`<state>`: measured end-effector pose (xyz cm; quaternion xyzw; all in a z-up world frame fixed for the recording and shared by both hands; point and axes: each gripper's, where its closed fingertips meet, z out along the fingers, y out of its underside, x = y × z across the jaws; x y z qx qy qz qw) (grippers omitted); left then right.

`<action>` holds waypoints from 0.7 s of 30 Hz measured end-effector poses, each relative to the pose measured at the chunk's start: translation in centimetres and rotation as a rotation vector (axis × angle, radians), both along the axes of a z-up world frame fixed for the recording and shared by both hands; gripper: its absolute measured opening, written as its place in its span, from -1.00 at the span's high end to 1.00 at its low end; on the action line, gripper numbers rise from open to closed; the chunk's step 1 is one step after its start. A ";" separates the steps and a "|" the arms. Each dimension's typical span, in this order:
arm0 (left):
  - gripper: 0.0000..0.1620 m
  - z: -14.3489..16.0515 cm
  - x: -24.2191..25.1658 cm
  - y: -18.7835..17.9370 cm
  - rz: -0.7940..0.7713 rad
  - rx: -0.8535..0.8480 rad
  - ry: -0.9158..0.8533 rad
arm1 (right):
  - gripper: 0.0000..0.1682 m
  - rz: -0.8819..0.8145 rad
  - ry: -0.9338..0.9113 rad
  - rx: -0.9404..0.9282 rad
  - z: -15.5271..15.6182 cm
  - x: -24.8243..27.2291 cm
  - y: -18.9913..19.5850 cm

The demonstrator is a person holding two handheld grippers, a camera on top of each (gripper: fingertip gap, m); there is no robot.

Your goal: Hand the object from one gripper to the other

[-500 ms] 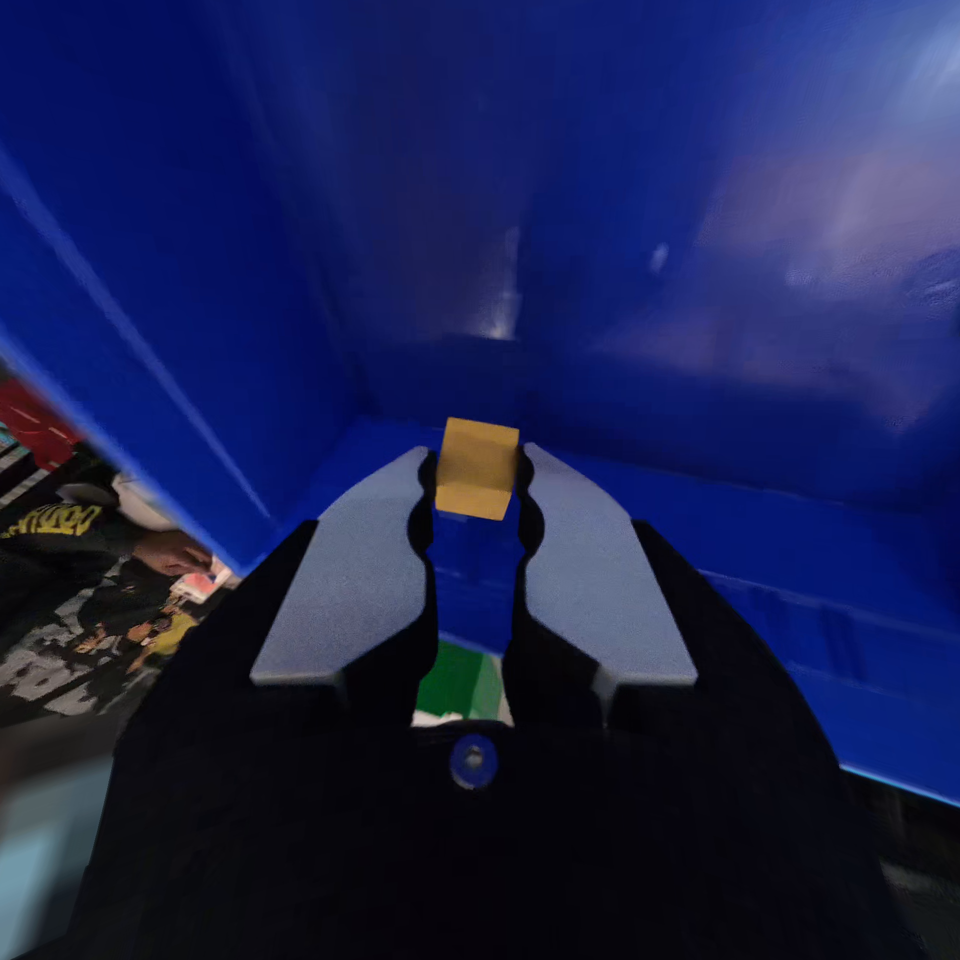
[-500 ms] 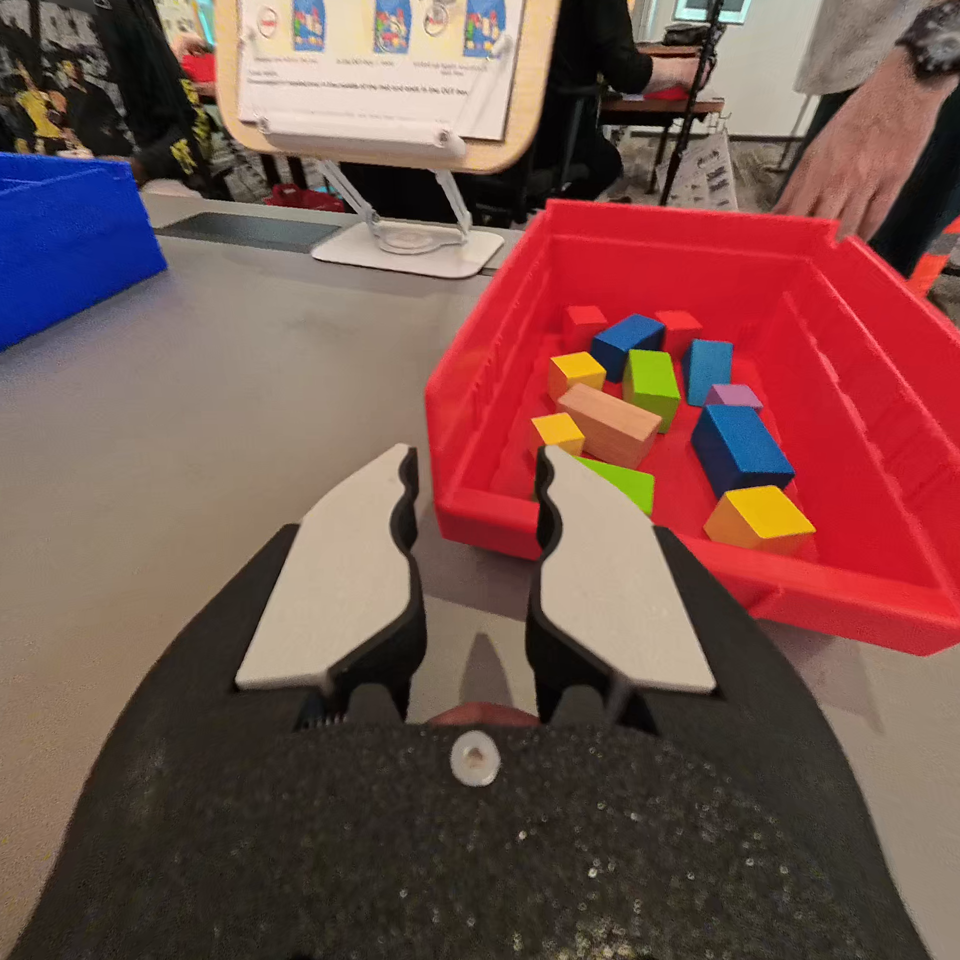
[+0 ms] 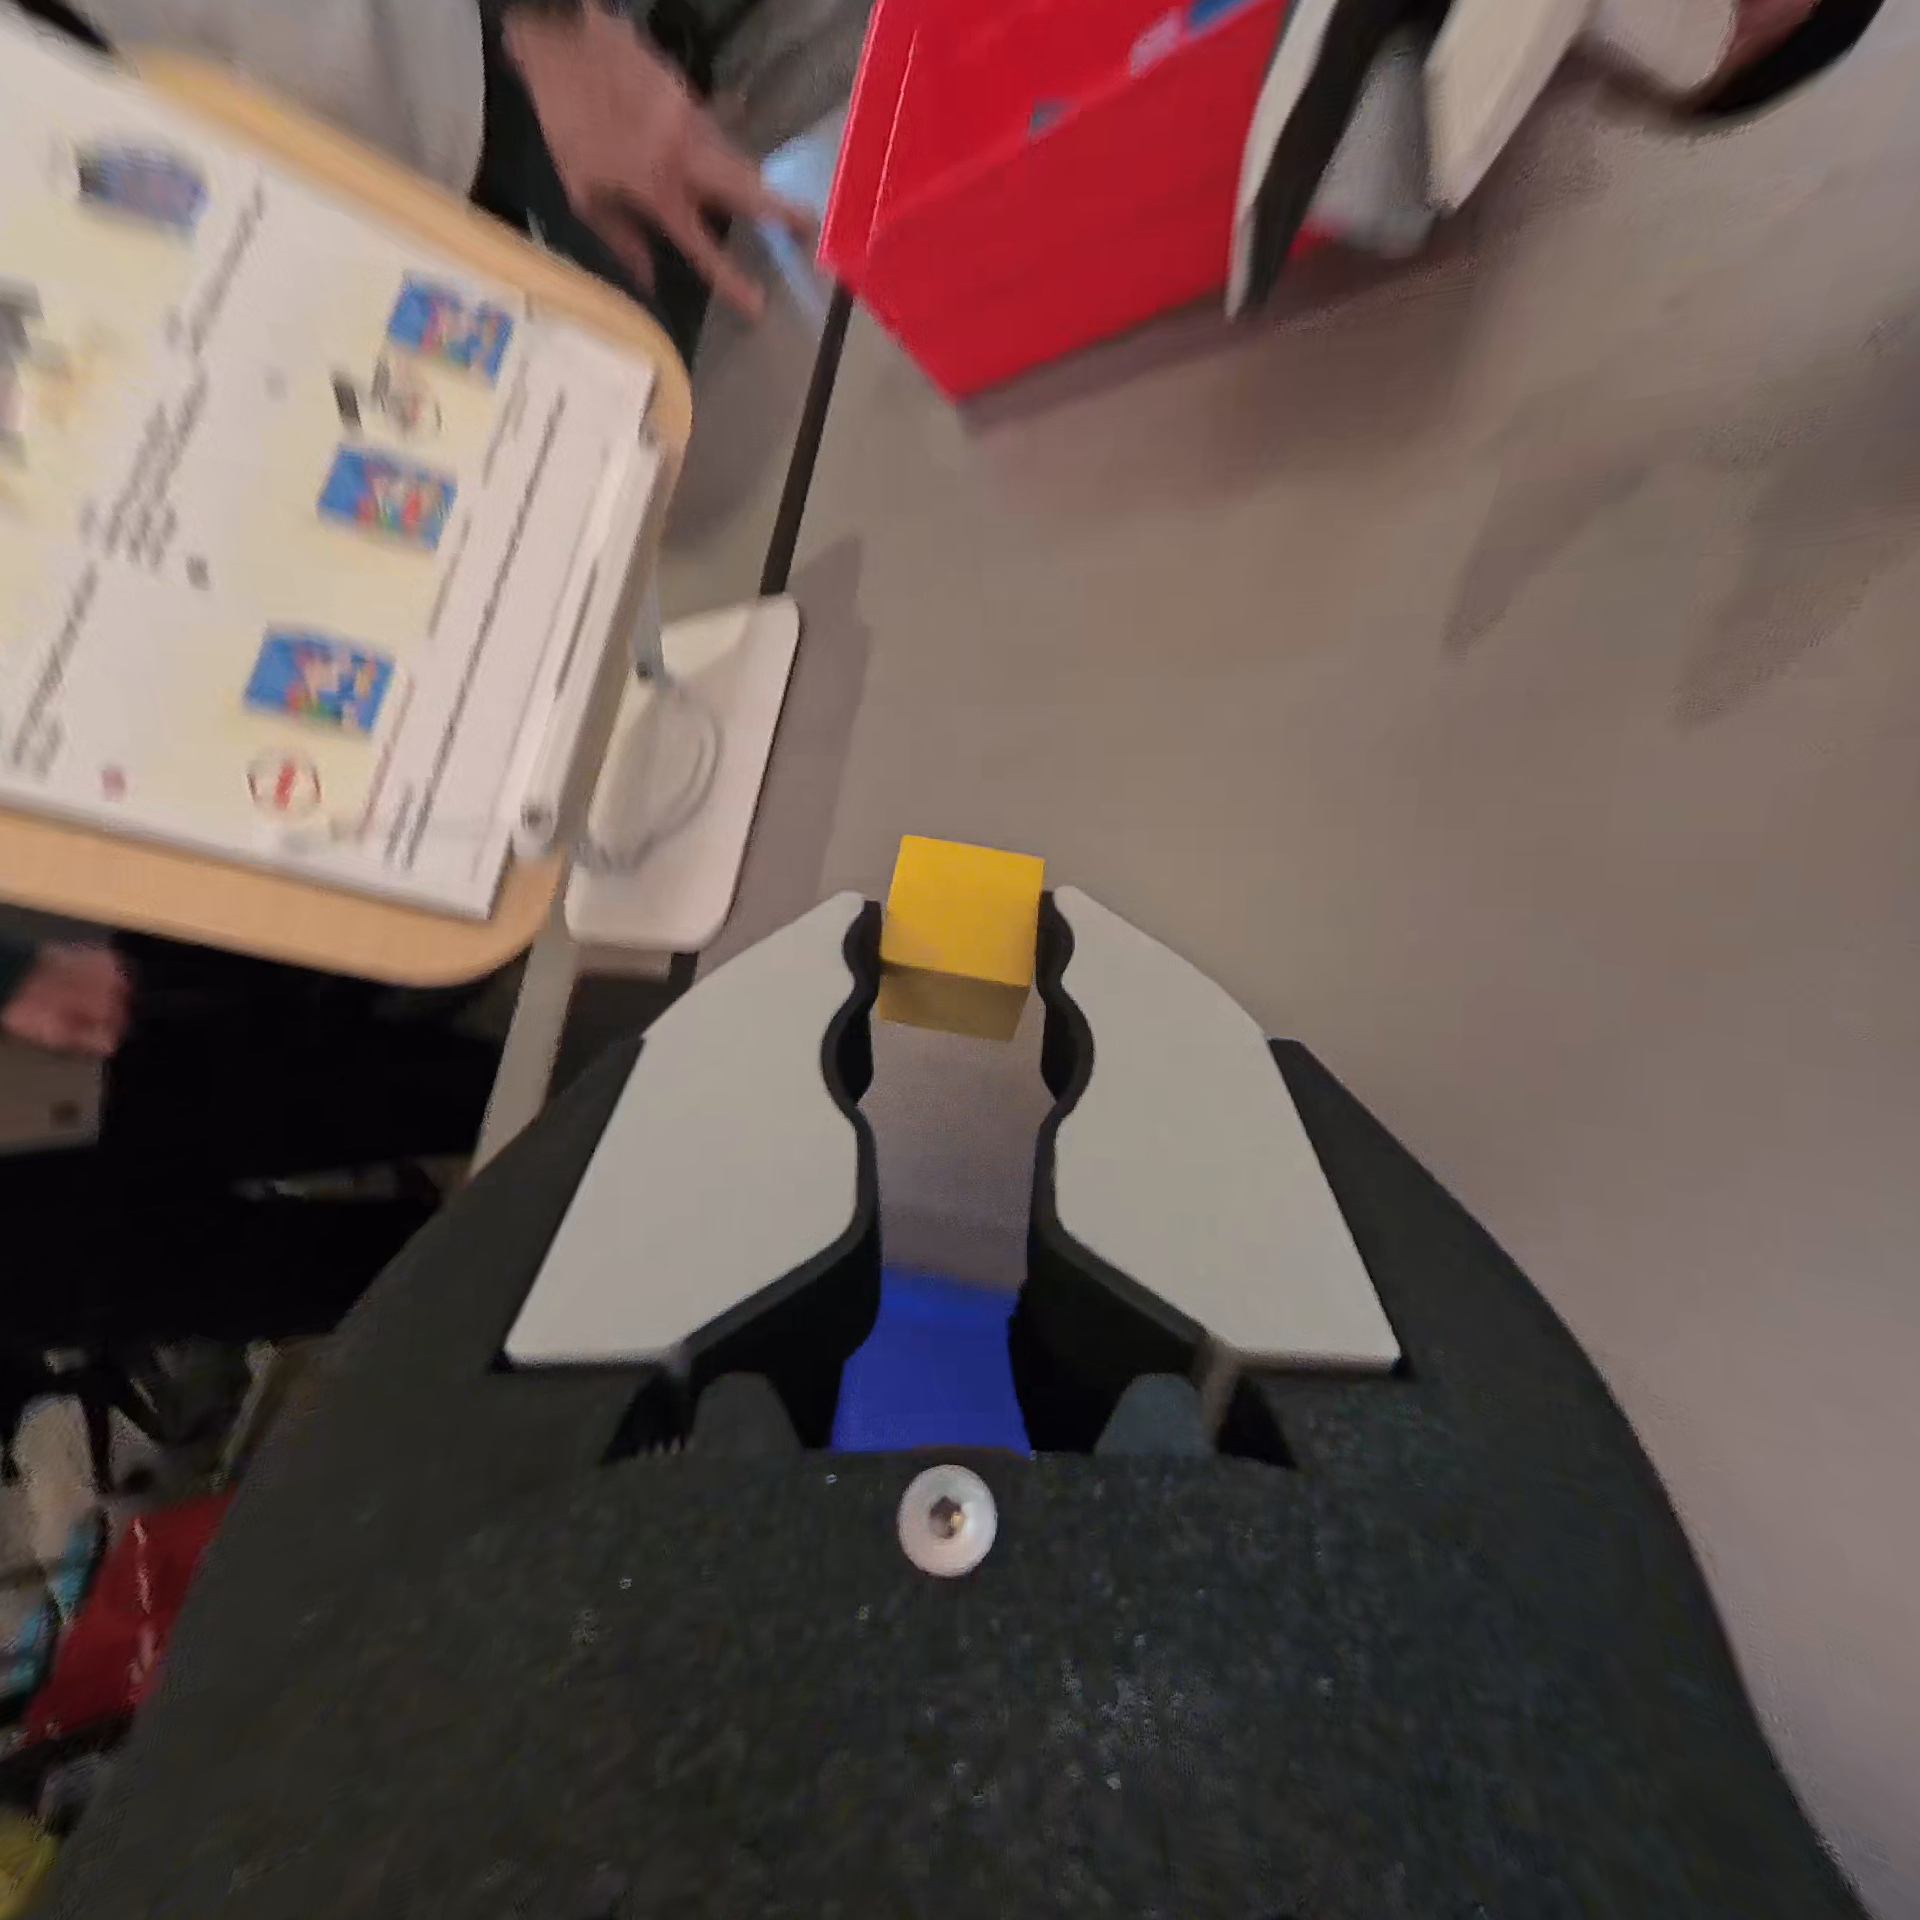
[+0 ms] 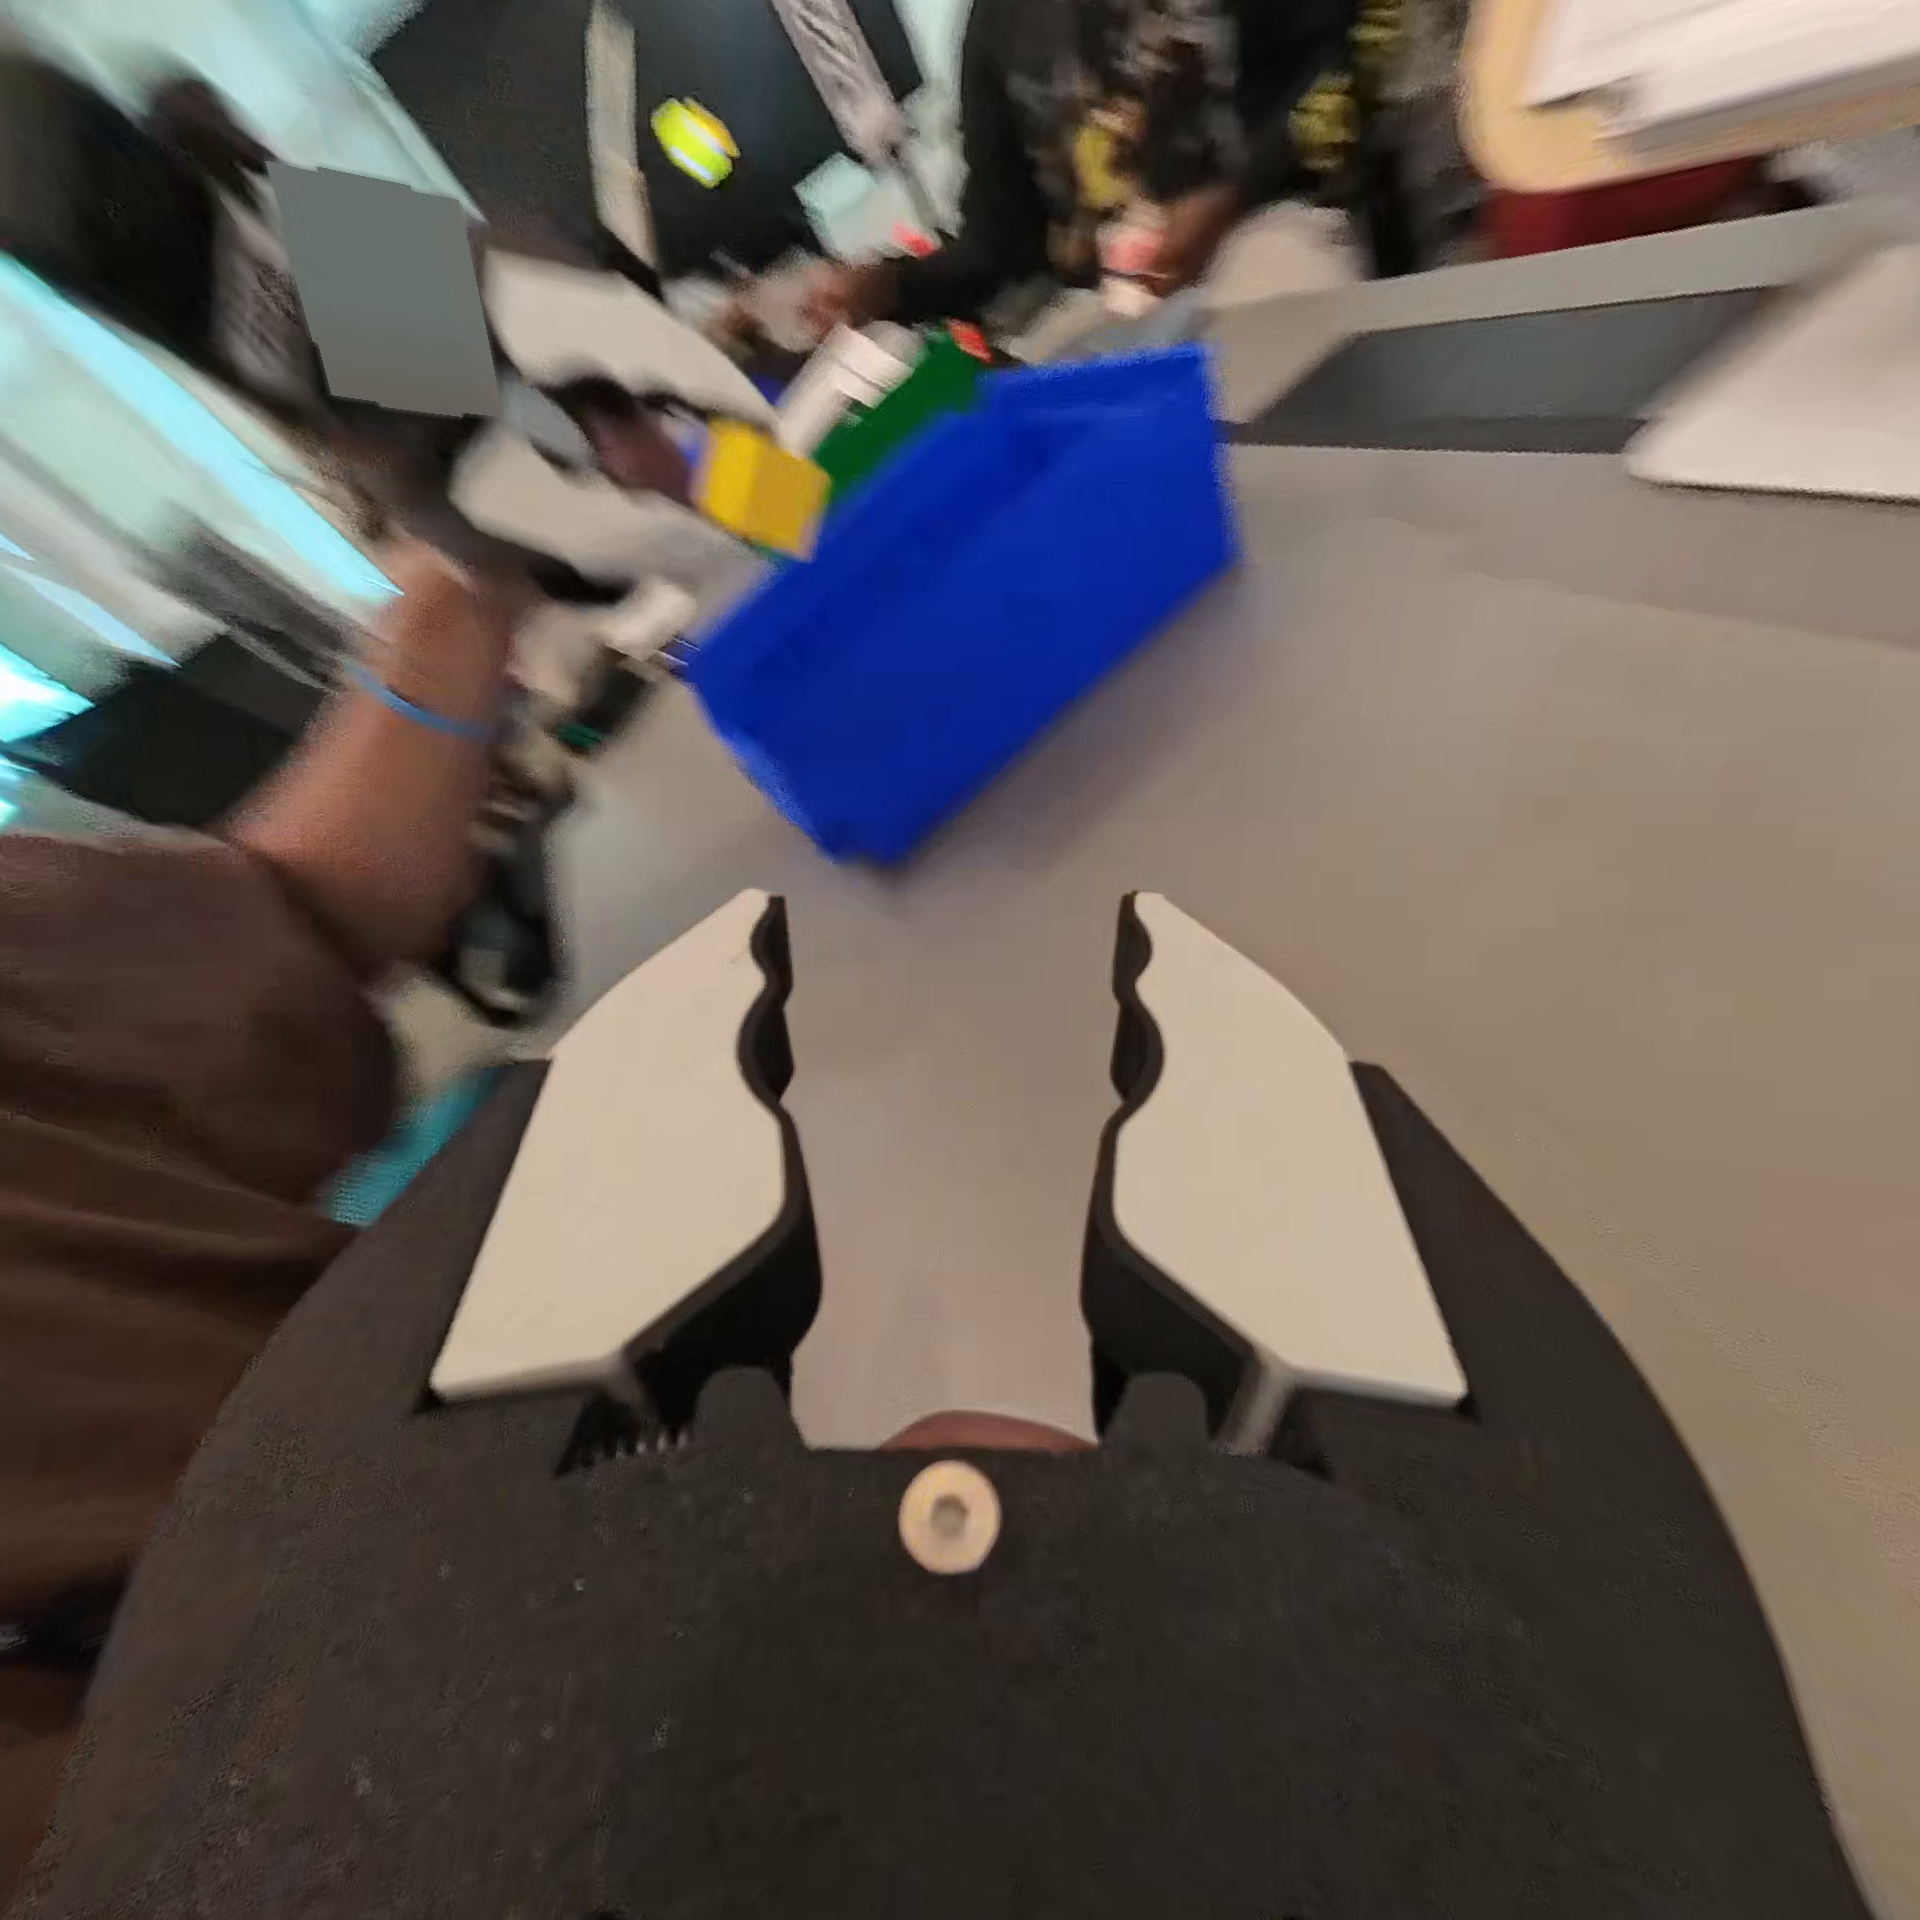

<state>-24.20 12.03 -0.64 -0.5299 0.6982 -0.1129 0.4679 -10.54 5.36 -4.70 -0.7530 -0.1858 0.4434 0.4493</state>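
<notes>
Grey table (image 3: 1351,727) below — left tool (image 3: 961,935) clamps yellow cube (image 3: 961,925); right tool (image 4: 951,935) level, spread, holding nothing.

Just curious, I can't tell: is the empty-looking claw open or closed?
Open. The right gripper has a wide gap between its fingertips with only grey table showing through.

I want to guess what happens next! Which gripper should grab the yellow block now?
The right gripper. Its jaws are open and empty, while the left gripper already pinches the yellow block.
</notes>
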 end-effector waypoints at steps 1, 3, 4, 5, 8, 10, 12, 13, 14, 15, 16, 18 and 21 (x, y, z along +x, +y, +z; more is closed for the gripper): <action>0.65 0.3 1.6 -1.2 -0.035 0.016 -0.029 | 0.26 0.057 0.113 -0.038 1.1 -1.5 0.3; 0.65 0.6 4.6 -4.0 -0.120 0.007 -0.084 | 0.23 0.119 0.257 -0.096 2.2 -3.6 1.1; 0.65 0.7 5.8 -5.1 -0.150 0.009 -0.103 | 0.20 0.133 0.279 -0.115 2.2 -4.4 1.4; 0.65 0.4 6.7 -5.9 -0.173 0.019 -0.104 | 0.21 0.167 0.297 -0.120 2.3 -5.1 1.2; 0.65 -0.6 8.5 -6.8 -0.184 0.085 -0.076 | 0.23 0.240 0.446 -0.186 3.1 -6.1 0.3; 0.65 -1.1 9.3 -7.3 -0.197 0.086 -0.082 | 0.31 0.262 0.527 -0.234 3.1 -5.9 -0.1; 0.65 -1.5 9.9 -7.5 -0.203 0.077 -0.087 | 0.50 0.270 0.532 -0.247 2.5 -5.7 -0.5; 0.65 -1.6 10.1 -7.5 -0.199 0.084 -0.091 | 0.64 0.287 0.522 -0.251 2.1 -5.8 -0.9; 0.65 -1.9 10.2 -7.5 -0.200 0.080 -0.085 | 0.68 0.289 0.520 -0.258 1.9 -5.7 -1.0; 0.65 -2.0 10.4 -7.6 -0.196 0.072 -0.086 | 0.68 0.279 0.518 -0.259 1.7 -5.5 -1.0; 0.65 -2.2 10.5 -7.7 -0.192 0.063 -0.092 | 0.68 0.277 0.513 -0.257 1.6 -5.4 -1.1; 0.64 -2.5 10.6 -7.9 -0.162 0.022 -0.111 | 0.69 0.270 0.490 -0.257 1.3 -5.2 -1.3; 0.29 -3.2 9.9 -8.2 -0.035 -0.122 -0.167 | 0.69 0.231 0.416 -0.242 0.7 -4.3 -1.5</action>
